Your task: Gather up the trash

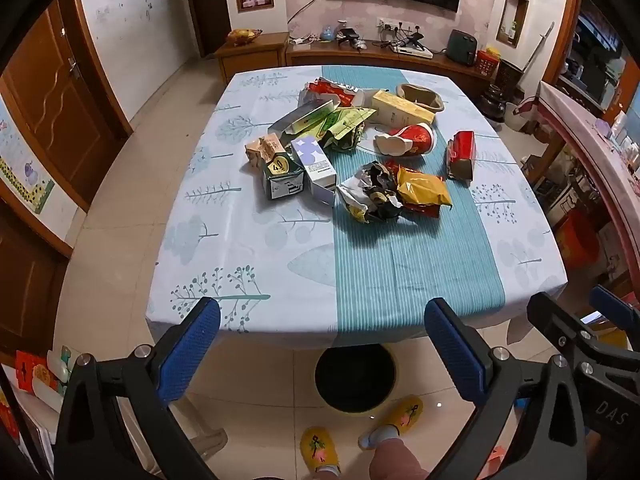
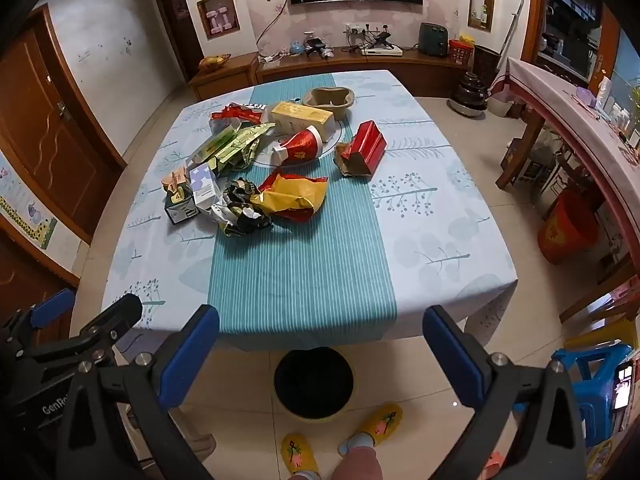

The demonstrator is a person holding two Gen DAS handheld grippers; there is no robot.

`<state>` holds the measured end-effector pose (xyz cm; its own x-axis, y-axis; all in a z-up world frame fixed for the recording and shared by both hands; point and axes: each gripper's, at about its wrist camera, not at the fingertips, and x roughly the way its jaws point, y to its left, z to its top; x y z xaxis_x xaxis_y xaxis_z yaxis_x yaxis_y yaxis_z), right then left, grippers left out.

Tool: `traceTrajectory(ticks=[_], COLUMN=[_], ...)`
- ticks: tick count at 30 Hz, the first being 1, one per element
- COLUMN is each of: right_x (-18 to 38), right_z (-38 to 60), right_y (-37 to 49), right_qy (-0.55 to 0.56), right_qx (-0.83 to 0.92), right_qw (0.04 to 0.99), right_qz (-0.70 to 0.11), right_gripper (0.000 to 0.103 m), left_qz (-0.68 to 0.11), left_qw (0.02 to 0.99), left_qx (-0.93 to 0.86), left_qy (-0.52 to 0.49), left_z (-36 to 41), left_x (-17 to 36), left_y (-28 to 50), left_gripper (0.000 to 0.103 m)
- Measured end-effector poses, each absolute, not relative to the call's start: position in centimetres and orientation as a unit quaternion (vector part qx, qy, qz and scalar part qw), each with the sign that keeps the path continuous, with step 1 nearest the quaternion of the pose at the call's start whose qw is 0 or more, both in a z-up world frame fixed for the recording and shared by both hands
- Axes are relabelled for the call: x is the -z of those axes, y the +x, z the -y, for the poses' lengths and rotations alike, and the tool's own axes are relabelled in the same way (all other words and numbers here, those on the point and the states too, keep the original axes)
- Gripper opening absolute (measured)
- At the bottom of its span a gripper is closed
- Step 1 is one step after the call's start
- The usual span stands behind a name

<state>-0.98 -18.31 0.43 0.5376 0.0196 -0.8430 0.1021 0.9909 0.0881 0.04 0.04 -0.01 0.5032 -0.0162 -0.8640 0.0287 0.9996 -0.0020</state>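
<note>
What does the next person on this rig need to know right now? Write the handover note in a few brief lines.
Left tongs: open, empty, held off the near table edge.
Right tongs: open, empty, beside the left.
Trash: all in one heap on the table, including a red paper cup, a red box, a yellow wrapper and a green carton.
Bin: on the floor under the near table edge, nothing visible inside.
Done: nothing yet.
Left: move every piece from the table into the bin.
</note>
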Motion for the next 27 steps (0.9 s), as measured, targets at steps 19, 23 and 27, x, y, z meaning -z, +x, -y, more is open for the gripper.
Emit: traceTrajectory(ticks=[19,23,27], right_x=[-0.9,-0.8,-0.9], right_z=[18.1,18.0,18.0], right_y=[-1.6,-2.1,-2.3], right_qy=[0.058,0.059,0.059], right_qx=[0.027,0.026,0.027], right_qw=[0.876,0.877,0.878], right_qz=[-0.478,-0.476,-0.474], right_gripper=[0.102,0.102,0.102], left_qz=[-0.494,-0.488,-0.489], left_qw=[0.869,0.873,0.872], left_qx=[0.019,0.02,0.023], left_qy=[0.001,-0.001,-0.005], left_z=[-0.2,-0.3,-0.3], left_x=[-0.5,-0.9,-0.8], left_y=[0.1,-1.0,-1.3], left_gripper=[0.097,0.097,0.097])
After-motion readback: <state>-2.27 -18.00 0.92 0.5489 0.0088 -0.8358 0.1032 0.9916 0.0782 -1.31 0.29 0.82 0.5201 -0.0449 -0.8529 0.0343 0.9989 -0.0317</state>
